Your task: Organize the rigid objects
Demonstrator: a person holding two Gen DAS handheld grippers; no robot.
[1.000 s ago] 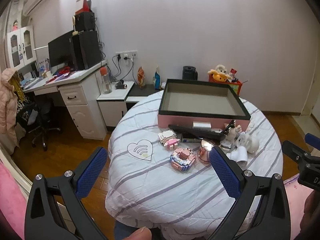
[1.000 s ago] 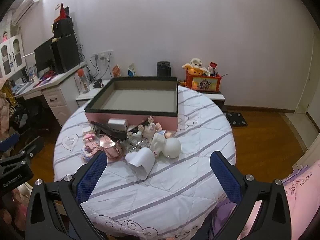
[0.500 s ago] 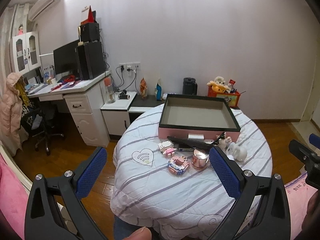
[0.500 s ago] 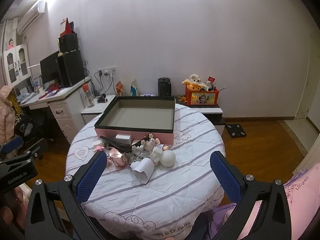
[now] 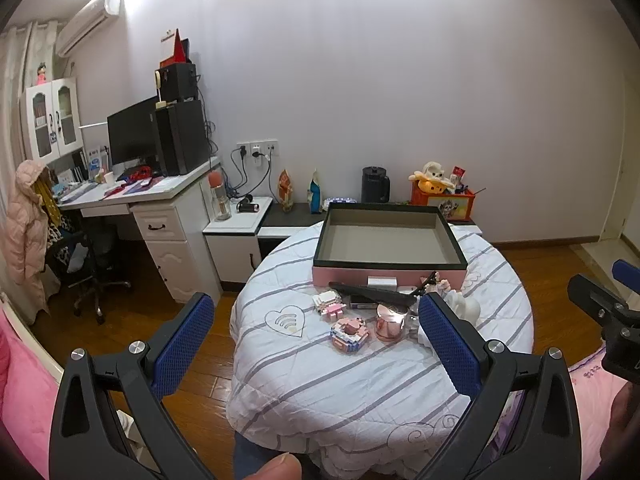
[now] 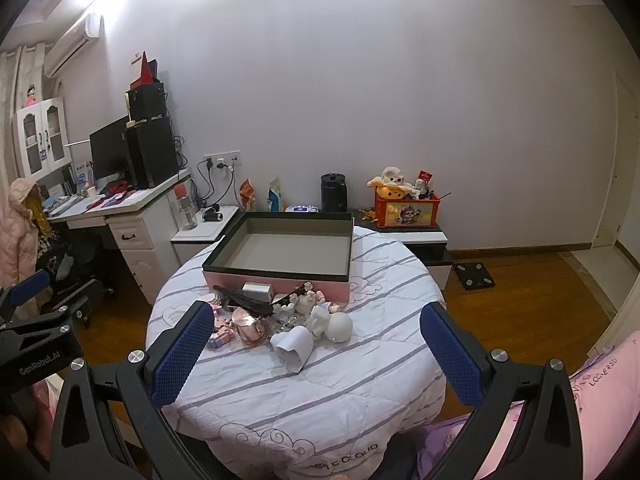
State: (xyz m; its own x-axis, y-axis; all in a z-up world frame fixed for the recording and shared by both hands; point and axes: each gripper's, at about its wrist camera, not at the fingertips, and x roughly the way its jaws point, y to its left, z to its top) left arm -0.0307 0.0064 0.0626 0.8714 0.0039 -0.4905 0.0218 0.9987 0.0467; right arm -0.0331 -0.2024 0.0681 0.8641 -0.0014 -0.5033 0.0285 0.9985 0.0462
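Left gripper (image 5: pixel 312 344): I'm holding it wide open, empty, well back from the round table (image 5: pixel 360 392);
Right gripper (image 6: pixel 316 354): I'm hovering it likewise, jaws spread, gripping nothing

A white desk (image 5: pixel 132 196) stands along the left wall with a black monitor (image 5: pixel 130 138) and a dark tower (image 5: pixel 182 136) on it. An air conditioner (image 5: pixel 86 20) hangs high above. A pink coat (image 5: pixel 24 224) droops by an office chair (image 5: pixel 94 264). Against the far wall sit a black kettle (image 6: pixel 333 193) and an orange toy box (image 6: pixel 406 210). A black scale (image 6: pixel 474 274) lies on the wood floor (image 6: pixel 540 280).
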